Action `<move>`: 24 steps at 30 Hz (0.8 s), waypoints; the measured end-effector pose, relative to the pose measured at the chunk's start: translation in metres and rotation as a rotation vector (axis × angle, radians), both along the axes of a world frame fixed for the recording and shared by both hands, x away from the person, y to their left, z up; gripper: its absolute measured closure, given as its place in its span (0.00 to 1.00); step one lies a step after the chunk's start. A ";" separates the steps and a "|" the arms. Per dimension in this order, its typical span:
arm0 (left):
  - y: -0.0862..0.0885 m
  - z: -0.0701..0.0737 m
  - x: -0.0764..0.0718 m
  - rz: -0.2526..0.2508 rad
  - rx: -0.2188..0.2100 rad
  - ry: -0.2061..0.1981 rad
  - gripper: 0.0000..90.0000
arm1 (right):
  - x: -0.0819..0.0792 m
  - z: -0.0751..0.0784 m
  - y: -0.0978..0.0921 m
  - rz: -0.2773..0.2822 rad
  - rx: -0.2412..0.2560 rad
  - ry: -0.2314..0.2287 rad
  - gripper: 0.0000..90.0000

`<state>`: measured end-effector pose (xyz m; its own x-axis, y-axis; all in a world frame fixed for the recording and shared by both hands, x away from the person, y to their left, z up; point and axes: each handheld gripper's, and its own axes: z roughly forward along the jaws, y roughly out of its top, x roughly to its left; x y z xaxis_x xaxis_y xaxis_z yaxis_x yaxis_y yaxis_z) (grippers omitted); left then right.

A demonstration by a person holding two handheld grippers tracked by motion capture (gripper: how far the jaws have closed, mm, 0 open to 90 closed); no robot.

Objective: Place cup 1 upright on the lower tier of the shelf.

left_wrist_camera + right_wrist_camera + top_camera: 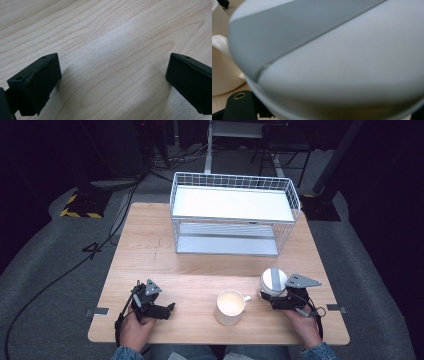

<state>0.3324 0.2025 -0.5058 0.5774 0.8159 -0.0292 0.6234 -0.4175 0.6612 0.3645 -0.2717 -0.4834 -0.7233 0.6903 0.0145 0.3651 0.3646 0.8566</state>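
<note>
A round grey-and-white container (pixel 273 280) stands at the front right of the wooden table (pixel 200 255), and its two-tone top (pixel 332 50) looms very close in the right gripper view. My right gripper (pixel 273 298) is shut on it from the right, with one black finger (pixel 239 107) showing under its rim. A white mug (pixel 230 307) stands just left of it, handle (pixel 220 43) turned toward the container. My left gripper (pixel 168 309) rests at the front left, open, with only bare wood between its fingers (pixel 37 85).
A white wire rack (pixel 235 215) with a white upper shelf and a lower shelf stands at the back of the table. Bare wood lies between the rack and the mug. Cables run over the grey floor on the left.
</note>
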 end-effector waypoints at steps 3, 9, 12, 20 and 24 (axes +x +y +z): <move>0.000 0.000 0.000 0.000 0.000 0.000 0.01 | 0.000 0.000 0.000 -0.001 0.001 -0.001 0.21; 0.000 0.000 0.000 0.001 -0.001 0.002 0.01 | 0.000 0.000 0.000 -0.002 0.002 -0.001 0.21; 0.000 0.000 0.000 -0.002 0.004 -0.002 0.01 | 0.000 0.001 0.000 -0.009 -0.001 0.002 0.21; 0.000 0.000 0.000 -0.003 0.006 -0.003 0.01 | 0.002 0.006 0.001 -0.007 0.003 -0.007 0.21; 0.000 0.000 0.000 -0.001 0.001 0.000 0.01 | 0.008 0.014 0.006 0.001 0.003 -0.012 0.21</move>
<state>0.3324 0.2026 -0.5057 0.5779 0.8156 -0.0280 0.6228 -0.4187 0.6609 0.3724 -0.2654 -0.4692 -0.7243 0.6894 0.0080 0.3548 0.3628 0.8617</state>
